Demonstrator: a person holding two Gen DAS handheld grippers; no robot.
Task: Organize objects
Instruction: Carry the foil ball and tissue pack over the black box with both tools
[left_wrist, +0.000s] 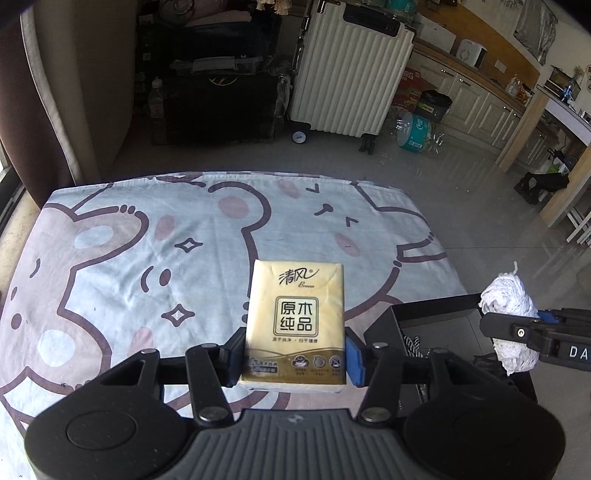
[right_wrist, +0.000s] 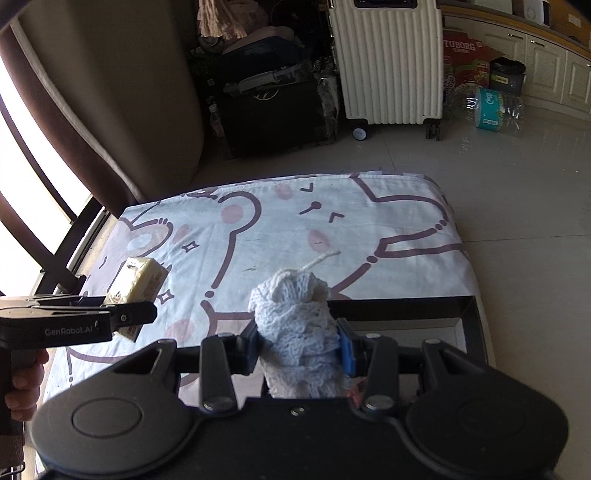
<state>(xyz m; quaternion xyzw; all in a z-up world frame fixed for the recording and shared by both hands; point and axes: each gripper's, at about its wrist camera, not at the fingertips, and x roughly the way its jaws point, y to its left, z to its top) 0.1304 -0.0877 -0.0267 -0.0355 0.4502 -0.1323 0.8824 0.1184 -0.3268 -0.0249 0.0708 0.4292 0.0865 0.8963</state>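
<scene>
My left gripper (left_wrist: 294, 350) is shut on a yellow tissue pack (left_wrist: 295, 317) and holds it above the bear-print cloth (left_wrist: 147, 258) on the table. It also shows in the right wrist view (right_wrist: 127, 317) at the left, with the tissue pack (right_wrist: 138, 280) in it. My right gripper (right_wrist: 299, 349) is shut on a white knitted cloth bundle (right_wrist: 295, 325) and holds it over the black box (right_wrist: 399, 308) at the table's near right. In the left wrist view the right gripper (left_wrist: 513, 332) shows at the right with the bundle (left_wrist: 508, 302).
A cream suitcase (left_wrist: 351, 74) stands on the floor beyond the table, next to dark bags (left_wrist: 221, 92). Plastic bottles (left_wrist: 415, 131) lie on the tile floor by the cabinets (left_wrist: 476, 99). A brown curtain (right_wrist: 74, 122) hangs at the left.
</scene>
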